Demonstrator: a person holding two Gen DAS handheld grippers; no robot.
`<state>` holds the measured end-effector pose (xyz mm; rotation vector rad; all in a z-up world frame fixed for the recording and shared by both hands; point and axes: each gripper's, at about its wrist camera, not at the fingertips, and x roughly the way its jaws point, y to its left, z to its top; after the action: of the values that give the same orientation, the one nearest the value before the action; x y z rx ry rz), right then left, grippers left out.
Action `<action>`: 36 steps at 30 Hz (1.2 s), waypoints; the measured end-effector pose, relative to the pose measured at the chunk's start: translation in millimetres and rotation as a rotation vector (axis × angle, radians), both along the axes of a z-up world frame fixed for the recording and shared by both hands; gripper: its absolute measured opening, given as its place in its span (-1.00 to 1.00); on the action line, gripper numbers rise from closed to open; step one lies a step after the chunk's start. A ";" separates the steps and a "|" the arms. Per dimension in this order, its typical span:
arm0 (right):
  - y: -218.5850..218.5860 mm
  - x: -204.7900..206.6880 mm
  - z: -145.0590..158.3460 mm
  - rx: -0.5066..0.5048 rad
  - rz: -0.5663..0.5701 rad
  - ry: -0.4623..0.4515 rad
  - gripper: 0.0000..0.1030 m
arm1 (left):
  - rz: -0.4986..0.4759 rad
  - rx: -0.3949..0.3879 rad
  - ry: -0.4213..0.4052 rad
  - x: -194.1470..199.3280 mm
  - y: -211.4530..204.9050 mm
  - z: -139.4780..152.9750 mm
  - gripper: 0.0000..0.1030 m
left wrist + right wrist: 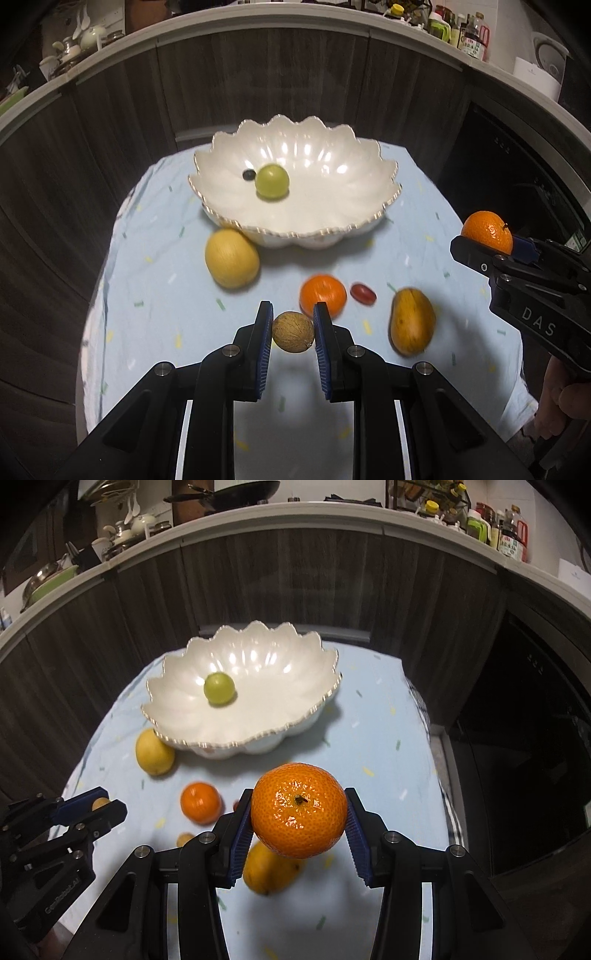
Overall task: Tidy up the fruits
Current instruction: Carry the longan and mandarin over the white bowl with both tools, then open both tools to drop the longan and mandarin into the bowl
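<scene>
The left hand-held gripper (pixel 293 329) grasps a small tan nut-like fruit (pixel 293 332), its long axis crosswise between the pads, above the tabletop (pixel 155 258). The right hand-held gripper (pixel 299 825) grasps a glossy mandarin (pixel 299 809), stem toward the camera. Ahead stands a scalloped white bowl (pixel 229 155) holding a green fruit (pixel 273 181); a pear (pixel 232 257), orange (pixel 322 295) and mango (pixel 412 320) lie between.

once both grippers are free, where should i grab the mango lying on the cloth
Take the mango across its narrow middle, coming down from above. It lies flat on the cloth, long axis running toward the bowl, so the fingers probably fit either side; the red grape sits near its top left, so stay clear of it.
</scene>
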<state>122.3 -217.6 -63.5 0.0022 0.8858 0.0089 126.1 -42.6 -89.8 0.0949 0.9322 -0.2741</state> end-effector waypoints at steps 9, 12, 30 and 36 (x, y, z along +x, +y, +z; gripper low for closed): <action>2.4 32.5 10.9 -0.003 0.004 -0.033 -0.09 | 0.011 -0.008 -0.040 37.2 4.8 18.9 -0.56; 3.2 43.3 12.9 0.000 0.008 -0.037 -0.09 | 0.014 -0.005 -0.051 49.9 4.8 22.6 -0.56; 14.6 103.6 -0.1 0.008 0.027 0.001 -0.09 | 0.022 0.000 -0.050 116.7 7.0 17.1 -0.56; 19.3 120.2 -15.3 0.010 0.043 0.043 -0.09 | 0.008 0.032 -0.030 132.8 3.1 4.3 -0.56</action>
<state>242.5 -198.3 -78.9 -0.0070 0.9284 0.0536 258.9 -39.6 -85.5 0.1245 0.9072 -0.2499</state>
